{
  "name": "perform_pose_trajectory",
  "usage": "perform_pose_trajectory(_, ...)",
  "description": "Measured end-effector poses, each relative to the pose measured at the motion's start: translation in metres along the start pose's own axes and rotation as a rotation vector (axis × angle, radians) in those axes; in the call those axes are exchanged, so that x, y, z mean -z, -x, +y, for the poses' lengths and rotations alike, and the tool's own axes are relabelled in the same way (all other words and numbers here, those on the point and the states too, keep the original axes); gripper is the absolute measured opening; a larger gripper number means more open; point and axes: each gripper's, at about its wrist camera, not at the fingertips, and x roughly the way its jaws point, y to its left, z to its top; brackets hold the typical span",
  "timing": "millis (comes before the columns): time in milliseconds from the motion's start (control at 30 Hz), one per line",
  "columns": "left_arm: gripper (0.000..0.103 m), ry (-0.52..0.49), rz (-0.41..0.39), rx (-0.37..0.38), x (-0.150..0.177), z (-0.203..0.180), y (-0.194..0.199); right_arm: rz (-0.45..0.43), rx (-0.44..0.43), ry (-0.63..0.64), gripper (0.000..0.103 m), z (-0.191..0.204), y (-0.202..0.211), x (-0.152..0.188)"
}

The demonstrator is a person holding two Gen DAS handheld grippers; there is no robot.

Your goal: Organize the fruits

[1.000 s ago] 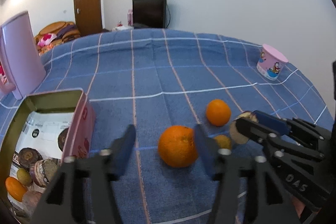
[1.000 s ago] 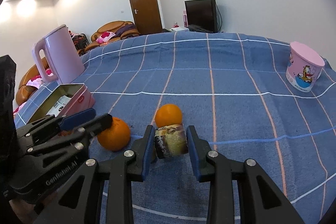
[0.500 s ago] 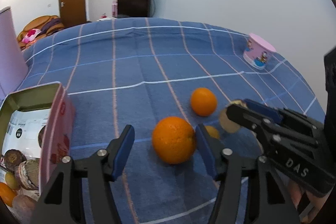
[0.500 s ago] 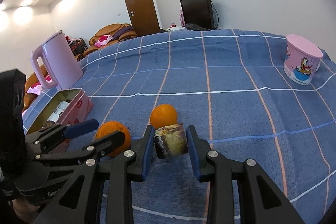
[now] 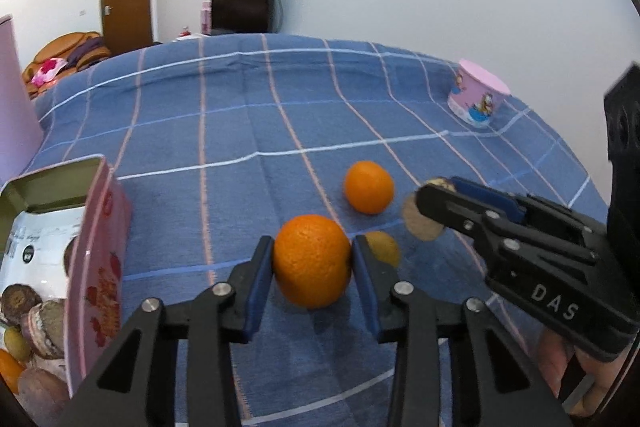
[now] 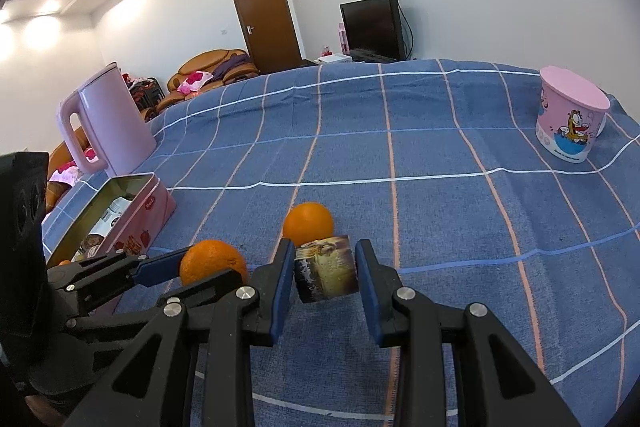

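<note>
A large orange (image 5: pixel 310 267) lies on the blue checked cloth, and my left gripper (image 5: pixel 312 247) is closing on it; both blue pads touch its sides. The right wrist view shows the same orange (image 6: pixel 212 263) in the left gripper (image 6: pixel 212 269). My right gripper (image 6: pixel 325 259) is shut on a brown fruit piece (image 6: pixel 326 269) with dark skin, held just above the cloth. From the left wrist view that piece (image 5: pixel 420 227) sticks out of the right gripper (image 5: pixel 436 191). A smaller orange (image 5: pixel 368 187) and a small yellow fruit (image 5: pixel 382 247) lie between the two grippers.
An open pink tin box (image 5: pixel 96 255) with several fruits inside stands at the left. Behind it is a pink kettle (image 6: pixel 108 123). A pink cartoon cup (image 6: pixel 572 123) sits upside down at the far right of the cloth (image 6: pixel 440 167). A hand (image 5: pixel 560 363) holds the right gripper.
The left gripper's jaws have drawn in from wide apart until both pads meet the large orange. The right gripper has kept still with its brown piece.
</note>
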Motion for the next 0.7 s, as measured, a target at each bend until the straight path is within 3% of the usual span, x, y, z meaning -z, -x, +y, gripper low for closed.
perform_pose_trajectory(300,0.041,0.03,-0.109,-0.094,0.002,0.005,0.019,-0.03,-0.013,0.013,0.033,0.002,0.006,0.0)
perform_pose_trajectory(700,0.041,0.023,-0.182,-0.173,0.005,0.005,0.034,-0.082,-0.024,0.039,0.033,0.008,0.016,0.001)
